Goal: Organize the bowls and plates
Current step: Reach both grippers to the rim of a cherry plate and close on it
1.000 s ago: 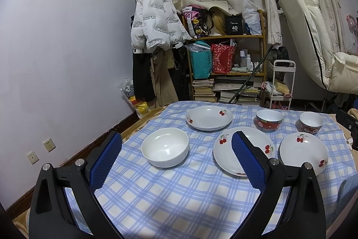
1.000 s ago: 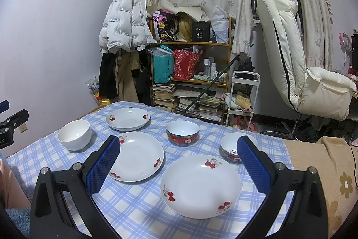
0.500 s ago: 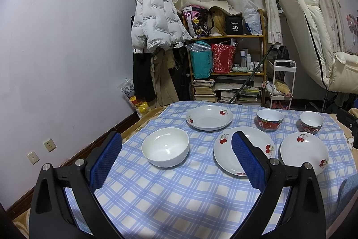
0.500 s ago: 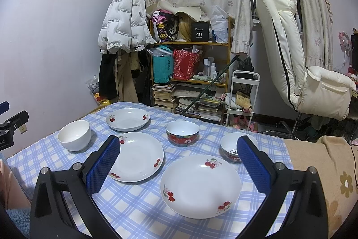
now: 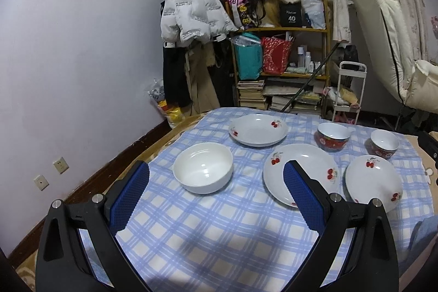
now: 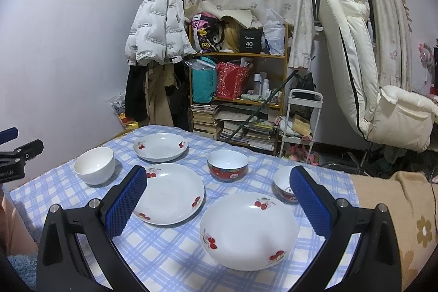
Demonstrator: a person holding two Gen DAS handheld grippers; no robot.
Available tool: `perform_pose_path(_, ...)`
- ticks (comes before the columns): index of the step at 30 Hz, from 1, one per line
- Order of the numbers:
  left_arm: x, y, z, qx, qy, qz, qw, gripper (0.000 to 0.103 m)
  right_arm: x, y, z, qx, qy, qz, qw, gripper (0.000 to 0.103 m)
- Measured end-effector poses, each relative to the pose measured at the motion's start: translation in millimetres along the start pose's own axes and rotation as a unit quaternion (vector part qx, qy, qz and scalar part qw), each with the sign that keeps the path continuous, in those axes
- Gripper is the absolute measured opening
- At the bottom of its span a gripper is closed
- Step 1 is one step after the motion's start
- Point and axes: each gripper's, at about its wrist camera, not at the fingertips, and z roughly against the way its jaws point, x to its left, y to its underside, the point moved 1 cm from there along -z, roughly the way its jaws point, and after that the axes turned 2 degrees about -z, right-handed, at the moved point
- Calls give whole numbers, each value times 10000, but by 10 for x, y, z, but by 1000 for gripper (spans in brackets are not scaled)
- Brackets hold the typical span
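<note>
Right gripper [image 6: 216, 199] gapes above plate [image 6: 249, 230] near tablecloth [image 6: 169, 259] edge.

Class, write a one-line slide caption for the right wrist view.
Open right gripper above three cherry plates and three bowls.

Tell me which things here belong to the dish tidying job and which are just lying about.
Job: three cherry plates, white bowl, two red bowls.
Lying about: white jacket, cluttered shelf, cream recliner.

We see a glossy, smooth white bowl [image 5: 203, 167] and cherry-print plates [image 6: 249, 230] on a matt checked cloth [image 5: 219, 231]. Lower frame, textured blue pads [image 5: 302, 197] sit on matt black plastic.
</note>
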Motion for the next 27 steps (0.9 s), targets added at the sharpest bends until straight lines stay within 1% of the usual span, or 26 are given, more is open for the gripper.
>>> perform_pose_path(3, -4, -99, -77, 117, 48, 0, 9999, 97, 67, 38, -143, 87, -37, 66, 9999, 103)
perform_pose_path(6, -10, -236, -137, 177, 83, -32, 9998, 97, 68, -80, -224, 182, -133, 54, 9997, 103)
perform_pose_path(9, -35, -403, -206, 215, 86, -99, 9997, 97, 68, -167, -321, 251, -114, 18, 9996, 103)
perform_pose_path(13, -138, -552, -363, 416, 33, -263, 9988, 97, 53, -309, -478, 315, -231, -115, 9992, 103)
perform_pose_path(15, -195, -592, -473, 541, 48, -241, 9982, 97, 70, -395, -574, 337, -260, -107, 9990, 103)
perform_pose_path(18, -254, -562, -631, 689, 240, -20, 9973, 97, 126, -468, -703, 389, -433, -63, 9983, 103)
perform_pose_path(20, -286, -505, -738, 811, 279, 60, 9963, 97, 165, -493, -794, 464, -483, -43, 9977, 103)
perform_pose_path(22, -320, -462, -836, 906, 295, 61, 9954, 97, 204, -490, -892, 578, -537, -31, 9969, 103)
perform_pose_path(25, -339, -364, -1014, 1148, 320, 158, 9928, 97, 238, -451, -1018, 735, -582, -45, 9956, 103)
perform_pose_path(27, -337, -293, -1144, 1373, 227, 300, 9898, 97, 251, -419, -1103, 832, -553, -48, 9950, 103)
